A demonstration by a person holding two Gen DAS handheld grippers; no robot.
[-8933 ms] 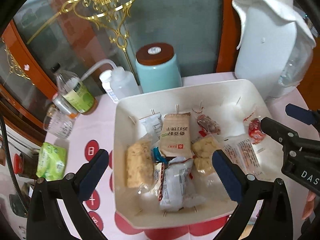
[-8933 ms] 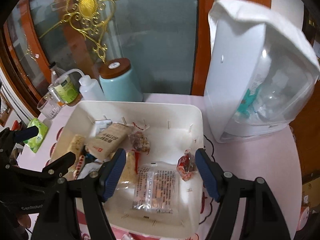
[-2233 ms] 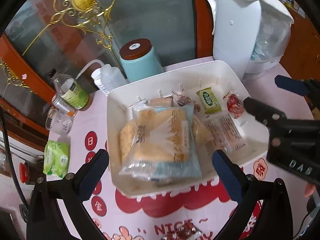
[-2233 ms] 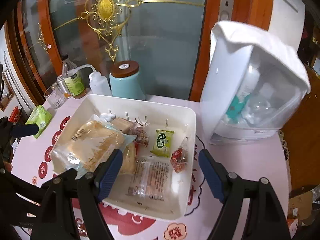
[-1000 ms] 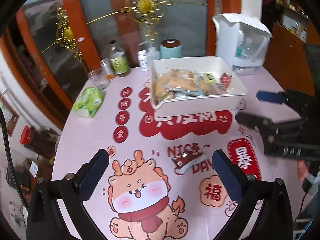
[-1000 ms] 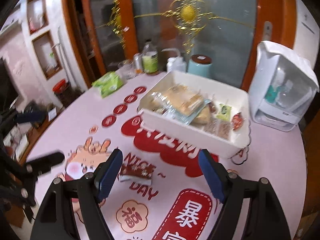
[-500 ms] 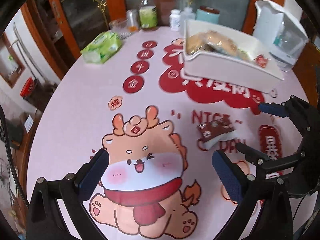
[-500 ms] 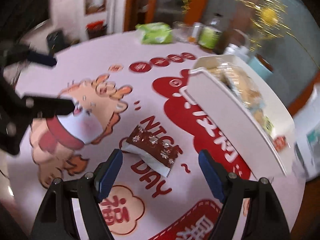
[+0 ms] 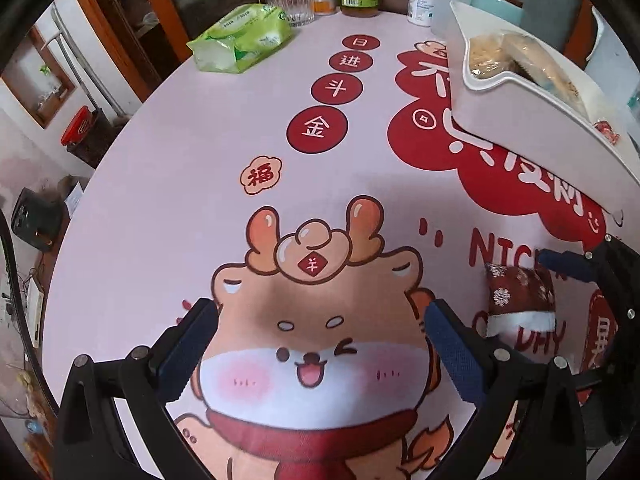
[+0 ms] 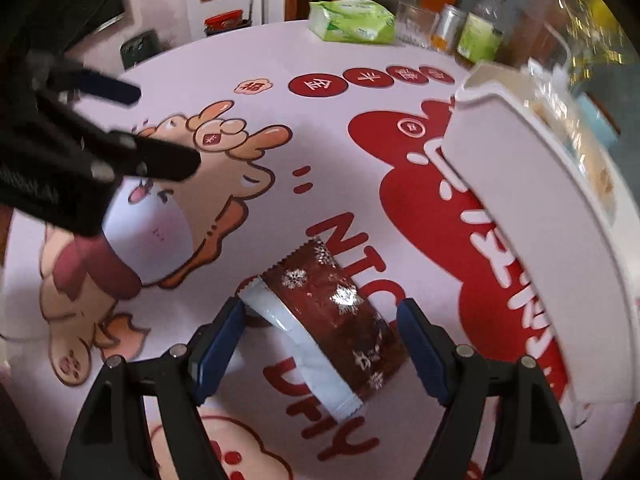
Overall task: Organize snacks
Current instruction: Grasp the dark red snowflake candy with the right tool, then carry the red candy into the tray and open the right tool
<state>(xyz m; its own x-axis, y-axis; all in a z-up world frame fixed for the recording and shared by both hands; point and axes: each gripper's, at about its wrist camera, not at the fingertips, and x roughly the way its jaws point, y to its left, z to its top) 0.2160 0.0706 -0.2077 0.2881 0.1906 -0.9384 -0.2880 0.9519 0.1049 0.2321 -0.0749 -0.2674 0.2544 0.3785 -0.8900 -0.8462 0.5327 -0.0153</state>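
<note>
Fingers: my right gripper [image 10: 320,332] wide open, empty, straddling packet [image 10: 332,316] | packet axis: diagonal across gap | left gripper [image 9: 320,344]: open, empty, farther from packet

My left view is sharp and evenly lit, soft indoor light with no hard glare; a faint grey shadow lies on the tablecloth [image 9: 192,184] ahead of my fingers; the fisheye bends the table edge and blackens the corners; my right view is smeared toward the top right, where the white tray [image 10: 532,184] and bottles [image 10: 478,36] blur; silver flecks on the brown snack packet [image 10: 336,300] glint.
</note>
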